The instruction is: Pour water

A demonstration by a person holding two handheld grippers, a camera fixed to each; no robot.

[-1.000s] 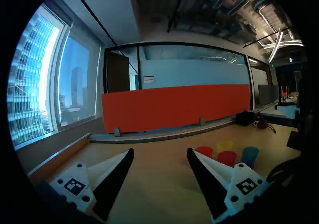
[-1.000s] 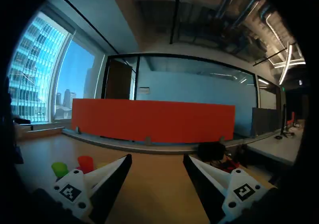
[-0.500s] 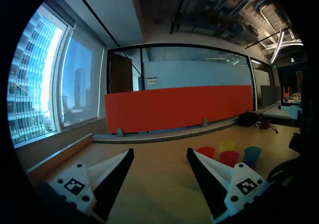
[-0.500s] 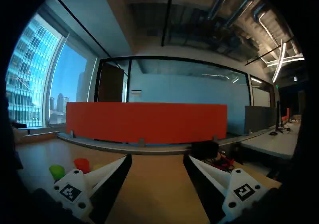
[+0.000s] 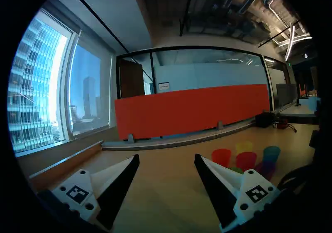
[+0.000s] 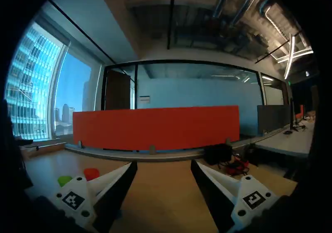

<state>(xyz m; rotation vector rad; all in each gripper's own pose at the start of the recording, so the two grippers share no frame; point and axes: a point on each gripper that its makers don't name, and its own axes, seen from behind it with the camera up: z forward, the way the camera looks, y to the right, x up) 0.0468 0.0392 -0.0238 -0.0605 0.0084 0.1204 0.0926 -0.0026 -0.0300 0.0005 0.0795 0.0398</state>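
Observation:
In the left gripper view my left gripper [image 5: 167, 161] is open above the wooden table [image 5: 166, 191] with nothing between its fingers. Right of its right finger stand several plastic cups: an orange cup [image 5: 220, 156], a yellow cup [image 5: 244, 146], a red cup [image 5: 246, 160] and a blue cup [image 5: 271, 154]. In the right gripper view my right gripper [image 6: 164, 166] is open over the table [image 6: 162, 200], also empty. A green cup [image 6: 64, 180] and a red cup [image 6: 91, 173] peek out behind its left finger.
A long orange divider panel [image 5: 191, 110] runs along the far edge of the table. A black box with cables [image 6: 220, 153] lies at the far right. Large windows [image 5: 37, 96] are on the left and more desks [image 6: 286, 141] on the right.
Both views have tipped a little upward and shifted; the cups sit lower in the right gripper view and farther right in the left gripper view. Both grippers stay open.

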